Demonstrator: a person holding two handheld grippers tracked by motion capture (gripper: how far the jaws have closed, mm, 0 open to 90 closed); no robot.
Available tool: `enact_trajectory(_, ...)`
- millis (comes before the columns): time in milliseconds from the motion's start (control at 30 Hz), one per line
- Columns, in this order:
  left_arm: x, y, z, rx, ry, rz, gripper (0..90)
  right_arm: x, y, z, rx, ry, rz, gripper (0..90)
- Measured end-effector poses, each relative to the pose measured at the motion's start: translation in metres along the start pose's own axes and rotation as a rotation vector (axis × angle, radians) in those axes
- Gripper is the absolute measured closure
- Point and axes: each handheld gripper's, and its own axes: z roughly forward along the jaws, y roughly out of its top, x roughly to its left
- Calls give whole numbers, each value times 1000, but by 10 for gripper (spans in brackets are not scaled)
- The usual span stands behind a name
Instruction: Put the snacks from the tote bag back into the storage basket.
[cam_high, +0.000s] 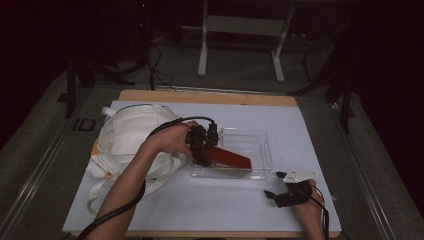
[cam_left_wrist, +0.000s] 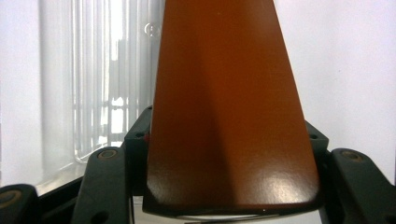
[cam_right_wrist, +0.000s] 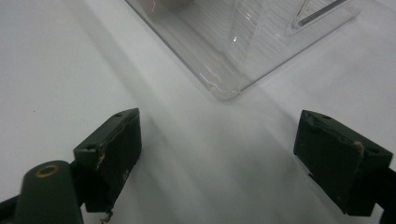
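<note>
Listing from the high view: white sheet (cam_high: 200, 210) covering a wooden table, wood edge showing at the far side. Clear plastic tray (cam_high: 260, 145) near the sheet's centre, slightly toward the right edge. Flat reddish-brown piece (cam_high: 227, 157) lying slantwise in the tray, its left end over the tray's left rim. Left gripper (cam_high: 200, 145) at that rim, held by the left hand (cam_high: 170, 140), jaws closed on the piece's left end; black cable trailing back along the forearm. Crumpled white cloth bag (cam_high: 125, 140) on the left half of the sheet, partly under the left forearm, a bit of orange showing at its left edge. Right gripper (cam_high: 280, 192) near the sheet's front right corner, just in front of the tray's near right corner, grey three-cornered plate on top, jaws spread apart and holding nothing. Metal frame legs on the floor beyond the far edge.

From the left gripper view: reddish-brown piece (cam_left_wrist: 229, 116) running straight up from between the black jaws, clamped at its broad rounded end, narrowing with distance. Ribbed clear tray wall (cam_left_wrist: 102, 93) to its left.

From the right gripper view: two black jaws wide apart over bare white sheet (cam_right_wrist: 56, 70), nothing between them. Rounded corner of the clear tray (cam_right_wrist: 224, 88) ahead, apart from both jaws.
</note>
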Motion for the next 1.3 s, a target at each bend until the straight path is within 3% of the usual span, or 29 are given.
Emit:
enact_trajectory(467,4,-5,3,-6,-37,-44,392,0,0,0,0,-1,0,152)
enact_trajectory(667,4,-3,3,-6,-38,-39,392,0,0,0,1,0,2,151)
enact_trajectory(1067,7,-8,1,-37,-61,-89,361,0,0,0,0,0,0,151)
enact_trajectory(1300,6,-3,1,-33,-49,-71,401,0,0,0,1,0,0,151)
